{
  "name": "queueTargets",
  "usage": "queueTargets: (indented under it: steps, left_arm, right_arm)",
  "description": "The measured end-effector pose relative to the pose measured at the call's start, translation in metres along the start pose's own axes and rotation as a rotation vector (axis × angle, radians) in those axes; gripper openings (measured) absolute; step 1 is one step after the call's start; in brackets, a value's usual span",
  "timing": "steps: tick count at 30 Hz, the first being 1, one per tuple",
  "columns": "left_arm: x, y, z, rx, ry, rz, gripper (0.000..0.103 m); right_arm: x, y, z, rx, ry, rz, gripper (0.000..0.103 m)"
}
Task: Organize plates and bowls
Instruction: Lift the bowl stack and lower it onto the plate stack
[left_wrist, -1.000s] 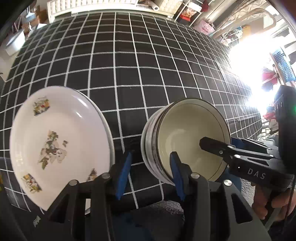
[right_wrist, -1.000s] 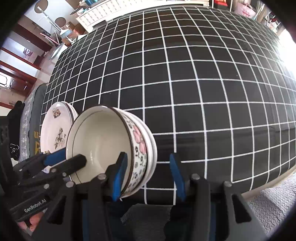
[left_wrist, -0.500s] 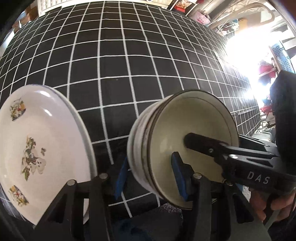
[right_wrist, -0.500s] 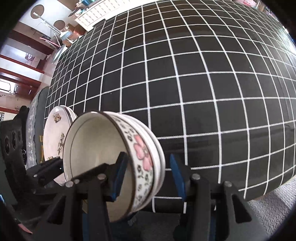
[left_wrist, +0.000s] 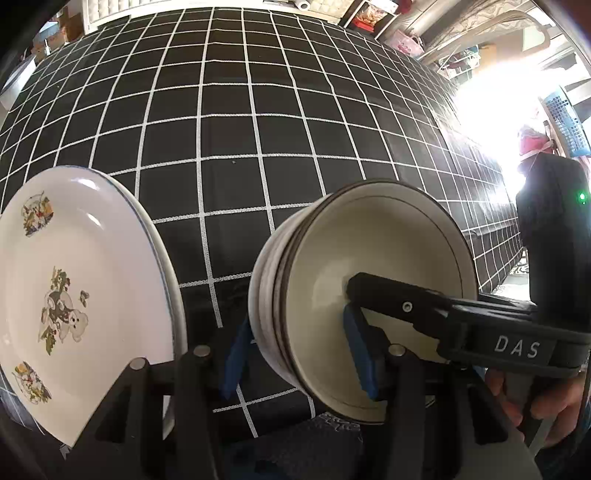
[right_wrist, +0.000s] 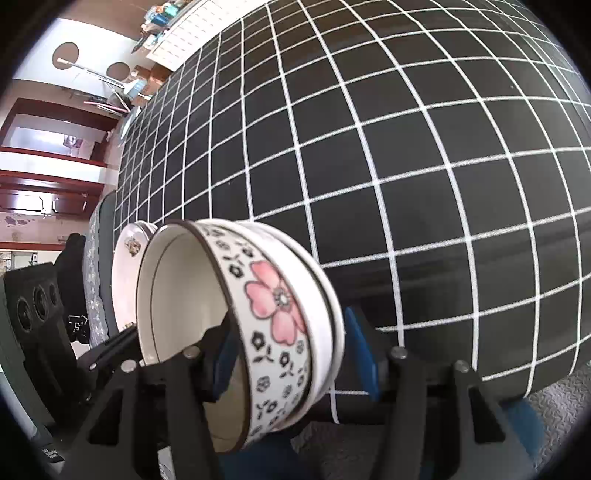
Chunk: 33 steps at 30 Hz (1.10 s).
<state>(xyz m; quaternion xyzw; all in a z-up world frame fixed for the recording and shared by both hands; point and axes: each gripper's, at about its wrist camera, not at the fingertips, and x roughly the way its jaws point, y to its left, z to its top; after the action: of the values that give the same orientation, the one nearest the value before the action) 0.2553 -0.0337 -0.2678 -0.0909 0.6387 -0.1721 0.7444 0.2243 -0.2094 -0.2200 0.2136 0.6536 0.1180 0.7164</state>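
A stack of flowered bowls (right_wrist: 266, 328) is tilted on edge and lifted off the black checked tablecloth (right_wrist: 406, 166). Both grippers straddle its wall. My right gripper (right_wrist: 291, 350) has one pad inside the top bowl and one outside under the stack. In the left wrist view the bowl stack (left_wrist: 369, 280) sits between my left gripper's (left_wrist: 299, 354) blue pads, with the right gripper's finger (left_wrist: 406, 306) reaching into the bowl. A stack of white plates (left_wrist: 74, 295) with animal prints stands at the left, also seen behind the bowls in the right wrist view (right_wrist: 127, 266).
The tablecloth (left_wrist: 258, 110) stretches far ahead. Its front edge (right_wrist: 517, 384) drops to a grey floor mat. Shelves and clutter line the room beyond the far edge. A hand (left_wrist: 532, 402) holds the right gripper at lower right.
The bowl stack has been tipped further and raised closer to both cameras. The left gripper has moved right so its pads straddle the stack's rim; the plates stay at the left.
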Motion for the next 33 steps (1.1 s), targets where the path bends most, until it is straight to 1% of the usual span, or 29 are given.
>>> queueTargets:
  steps: [3,6,10,12,16,20,23,26,30,33]
  left_arm:
    - [-0.001,-0.006,-0.003,0.012,0.006,0.029,0.048]
    - [-0.001,-0.014,-0.004,0.014,0.012,0.047,0.047]
    - [-0.002,-0.017,-0.004,-0.022,0.014,0.039,0.045]
    - [-0.008,-0.016,-0.007,-0.027,-0.002,0.042,0.044]
    - [-0.026,-0.017,-0.009,-0.023,-0.04,0.055,0.044]
    - [-0.052,-0.016,-0.007,-0.032,-0.081,0.071,0.044]
    - [-0.074,-0.009,-0.003,-0.052,-0.118,0.077,0.044]
    - [-0.096,0.003,0.001,-0.075,-0.148,0.099,0.044]
    - [-0.117,0.028,0.003,-0.121,-0.174,0.127,0.044]
    - [-0.124,0.05,-0.002,-0.16,-0.182,0.139,0.044]
  right_arm:
    - [-0.001,0.007,0.0,-0.014,0.0,-0.043,0.058]
    - [-0.002,0.007,-0.001,0.027,0.016,-0.063,0.058]
    - [-0.003,0.018,-0.003,-0.005,0.016,-0.112,0.058]
    - [-0.006,0.021,-0.002,-0.004,0.018,-0.103,0.058]
    - [-0.012,0.038,-0.004,-0.036,-0.008,-0.1,0.057]
    - [-0.02,0.061,-0.002,-0.067,-0.017,-0.087,0.057]
    - [-0.025,0.086,0.001,-0.108,-0.031,-0.079,0.057]
    - [-0.023,0.111,0.004,-0.145,-0.024,-0.065,0.057]
    - [-0.008,0.143,0.008,-0.189,-0.003,-0.053,0.057]
    - [0.006,0.161,0.01,-0.22,0.017,-0.047,0.057]
